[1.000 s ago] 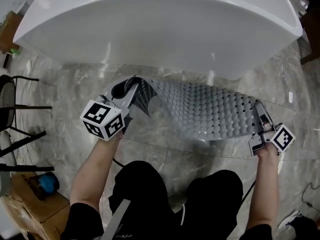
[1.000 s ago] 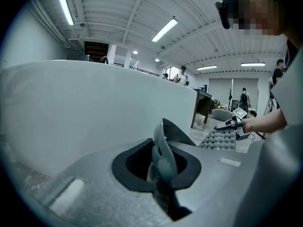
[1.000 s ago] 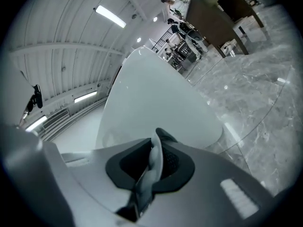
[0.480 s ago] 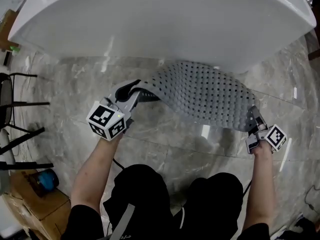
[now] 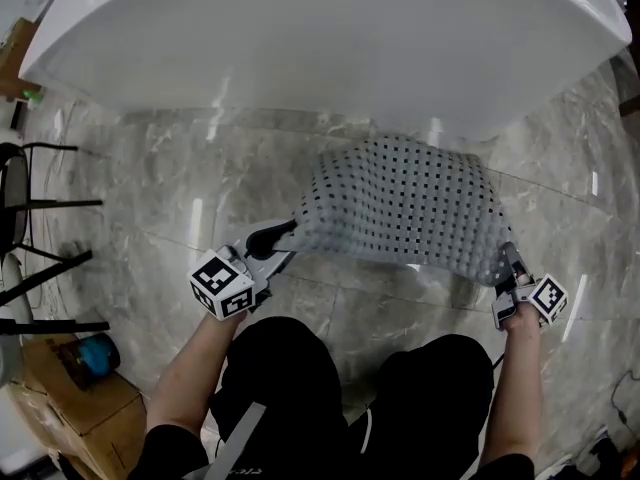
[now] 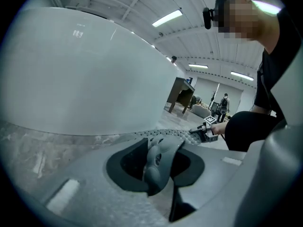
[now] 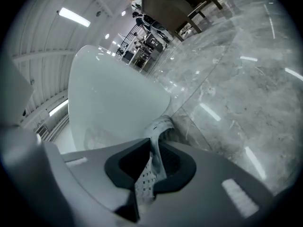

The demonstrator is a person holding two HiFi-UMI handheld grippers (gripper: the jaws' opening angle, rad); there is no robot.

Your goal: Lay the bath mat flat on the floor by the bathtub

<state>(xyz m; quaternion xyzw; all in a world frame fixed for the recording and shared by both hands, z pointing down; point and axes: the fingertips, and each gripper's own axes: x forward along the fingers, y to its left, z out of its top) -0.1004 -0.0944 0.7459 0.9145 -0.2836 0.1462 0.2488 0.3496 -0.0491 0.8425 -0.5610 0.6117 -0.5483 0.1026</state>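
The grey perforated bath mat (image 5: 400, 203) hangs in a sagging arch just above the marble floor (image 5: 170, 198), in front of the white bathtub (image 5: 320, 48). My left gripper (image 5: 282, 234) holds its left corner; the crumpled corner (image 6: 163, 148) sits between the jaws, which have just been opening. My right gripper (image 5: 505, 260) holds the right corner, a folded strip of mat (image 7: 151, 164) pinched between jaws that have also just opened a little. In the left gripper view the tub wall (image 6: 71, 79) fills the left side, and the right gripper (image 6: 201, 132) shows beyond the mat.
Black chair legs (image 5: 40, 258) stand at the left edge, with a cardboard box (image 5: 60, 398) and a blue object (image 5: 95, 360) below them. The person's black-clad knees (image 5: 300, 368) are close behind the mat. A dark table (image 7: 170, 6) stands far across the hall.
Both grippers have sunk and drawn back toward the person. The left one moved right, so the mat bunched narrower and dropped closer to the floor, away from the tub.
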